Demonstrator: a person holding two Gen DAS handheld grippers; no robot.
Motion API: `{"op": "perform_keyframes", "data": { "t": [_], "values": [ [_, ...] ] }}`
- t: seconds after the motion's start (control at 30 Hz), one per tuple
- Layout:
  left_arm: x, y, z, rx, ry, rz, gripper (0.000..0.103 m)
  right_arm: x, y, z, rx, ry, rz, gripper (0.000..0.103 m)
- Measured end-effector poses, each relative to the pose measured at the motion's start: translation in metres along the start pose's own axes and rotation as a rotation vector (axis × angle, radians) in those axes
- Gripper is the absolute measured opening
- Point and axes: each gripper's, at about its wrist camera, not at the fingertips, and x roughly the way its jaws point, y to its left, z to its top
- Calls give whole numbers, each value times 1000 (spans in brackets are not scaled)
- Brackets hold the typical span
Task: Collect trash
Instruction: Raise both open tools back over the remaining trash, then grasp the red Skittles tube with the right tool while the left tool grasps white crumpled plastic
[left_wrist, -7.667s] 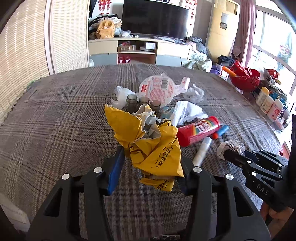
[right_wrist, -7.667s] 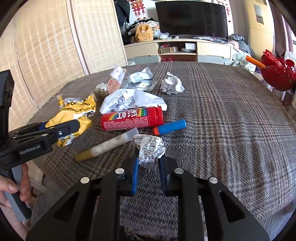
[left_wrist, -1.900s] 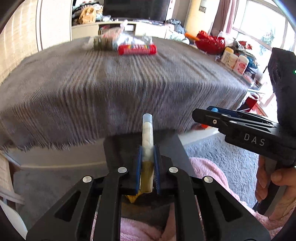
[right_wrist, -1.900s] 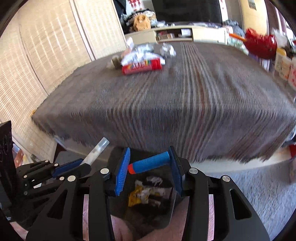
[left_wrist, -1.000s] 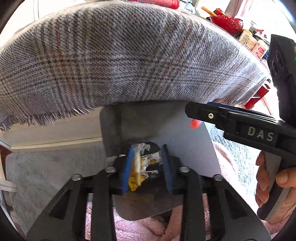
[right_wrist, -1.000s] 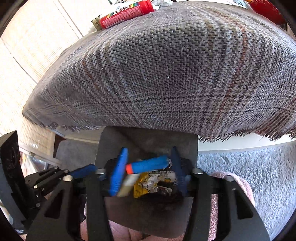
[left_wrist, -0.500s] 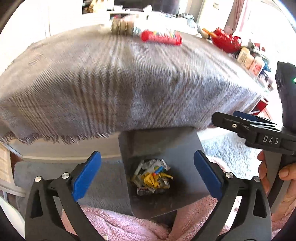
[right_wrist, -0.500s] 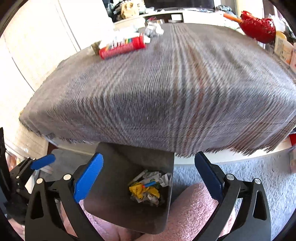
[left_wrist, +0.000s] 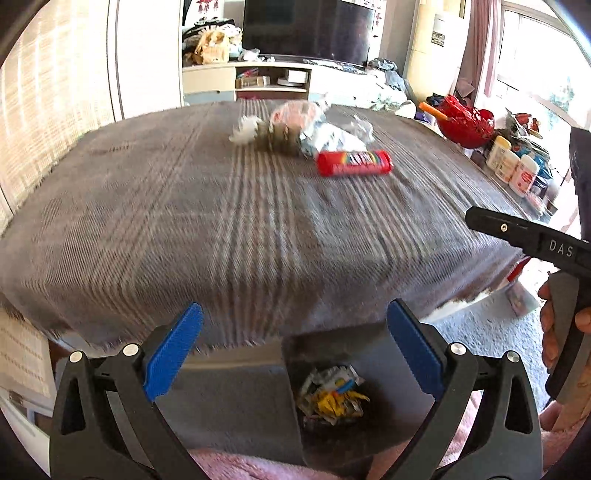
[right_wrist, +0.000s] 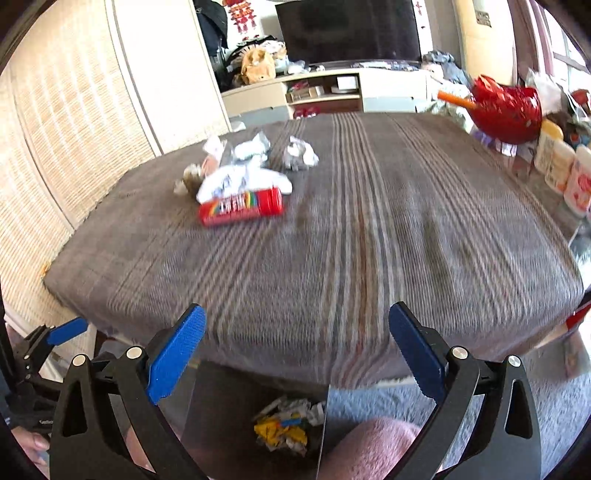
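Both grippers, left gripper (left_wrist: 295, 349) and right gripper (right_wrist: 297, 350), agape, empty, above bin (right_wrist: 229, 413).

The only lettering that could be read was "DAS", printed in pale capitals on the black side of the right gripper (left_wrist: 535, 240), which reached in to the right of the plaid table (left_wrist: 221, 229) in the left wrist view. The red tube (left_wrist: 354, 163) lying on that table carried a rainbow-striped label with white characters, but motion blur left them illegible in both views. A faint pale mark sat on the left gripper (right_wrist: 44, 354) at the table's near-left corner in the right wrist view; it was too small to read.
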Motion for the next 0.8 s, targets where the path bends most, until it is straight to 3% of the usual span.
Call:
{"op": "perform_keyframes", "data": {
  "t": [0.47, 0.8],
  "values": [
    [43, 36, 45, -24, 9, 27, 95, 61, 39, 43, -29, 21, 28, 100],
    [61, 66, 54, -55, 21, 41, 95, 111, 66, 53, -83, 63, -42, 100]
  ]
}}
